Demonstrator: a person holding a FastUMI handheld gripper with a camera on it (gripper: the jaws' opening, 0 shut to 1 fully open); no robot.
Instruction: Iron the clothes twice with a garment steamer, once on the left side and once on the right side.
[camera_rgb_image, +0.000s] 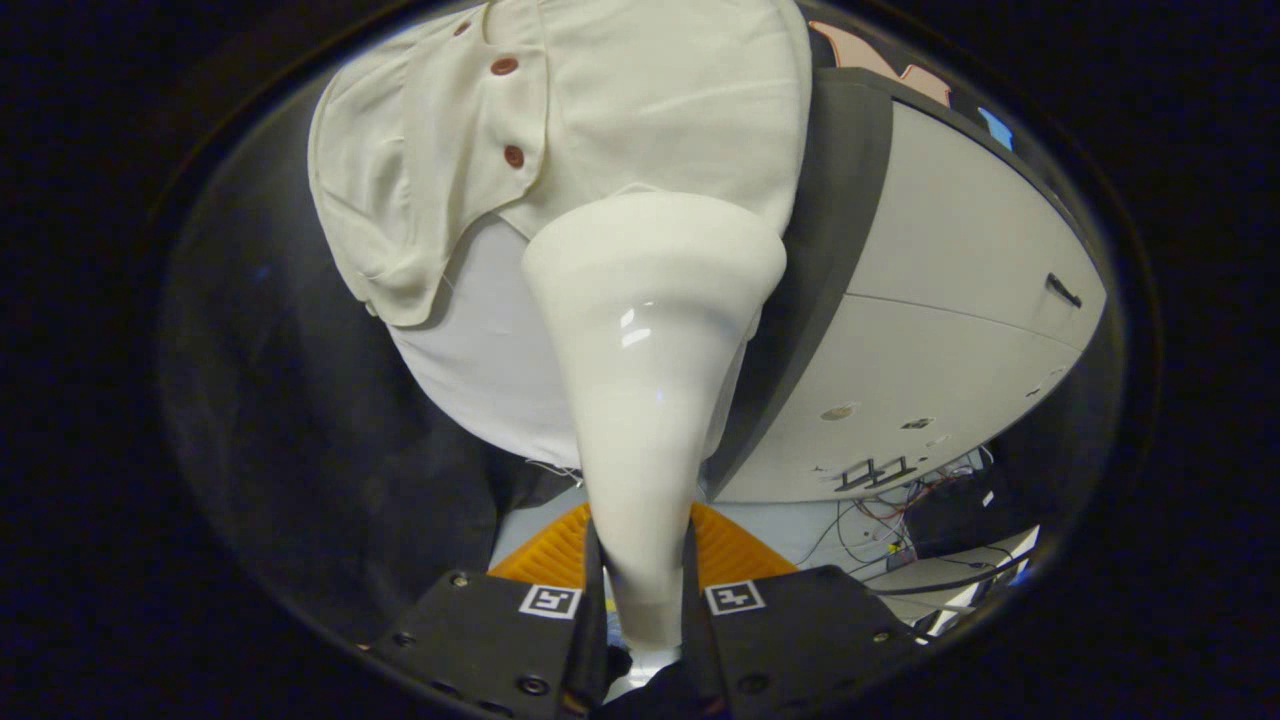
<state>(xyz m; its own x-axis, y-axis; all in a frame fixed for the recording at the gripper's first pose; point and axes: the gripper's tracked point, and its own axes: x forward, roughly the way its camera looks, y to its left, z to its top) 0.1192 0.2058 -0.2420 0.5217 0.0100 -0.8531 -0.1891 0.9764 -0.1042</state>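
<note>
Two fingers of the hand-held gripper (645, 600), low in the frame, are clamped on the handle of the white garment steamer (650, 350), one on each side. Its broad head rises through the centre of the frame and meets the cream garment (640, 100), which hangs across the upper part of the frame with its buttoned placket at upper left. The head sits right of the placket, low on the cloth. A white panel (480, 350) lies behind the hem; a pale cabinet (950, 300) stands to the right. Judged from this, one pass is under way; which pass, and how much remains, cannot be told.
</note>
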